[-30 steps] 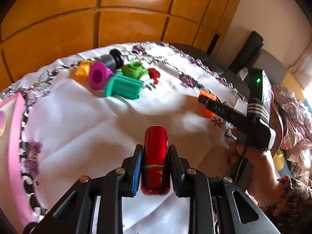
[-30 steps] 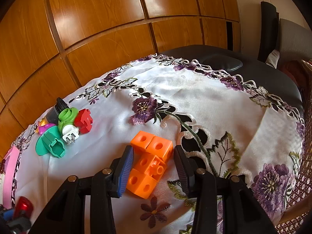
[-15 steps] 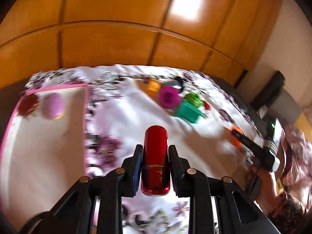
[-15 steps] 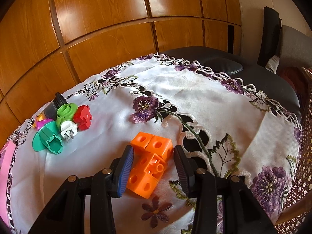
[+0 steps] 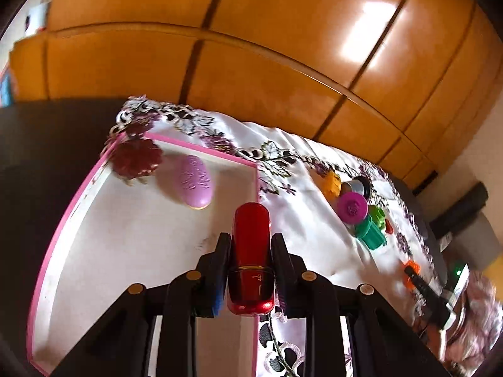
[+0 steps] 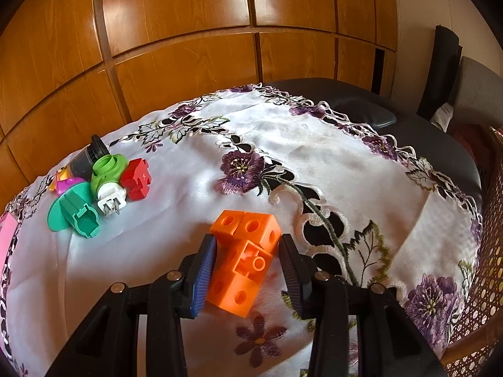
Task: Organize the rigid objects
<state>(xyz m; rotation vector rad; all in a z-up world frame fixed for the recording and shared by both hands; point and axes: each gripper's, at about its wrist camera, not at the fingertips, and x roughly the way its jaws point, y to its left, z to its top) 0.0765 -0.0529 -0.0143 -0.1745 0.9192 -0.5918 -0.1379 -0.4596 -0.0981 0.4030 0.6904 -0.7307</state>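
The left gripper [image 5: 251, 248] clamps a glossy red cylinder [image 5: 251, 251] above the pink-rimmed tray [image 5: 201, 149]. The right gripper [image 6: 246, 251] stands open around orange cubes [image 6: 243, 257], its left pad touching.

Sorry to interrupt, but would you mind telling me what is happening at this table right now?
A person is sorting small objects with two handheld grippers. The left gripper is shut on a red cylinder, held over the pink-rimmed tray, which already holds a lilac oval piece and a dark red one. The right gripper straddles the orange block cluster on the tablecloth, its jaws not yet closed.
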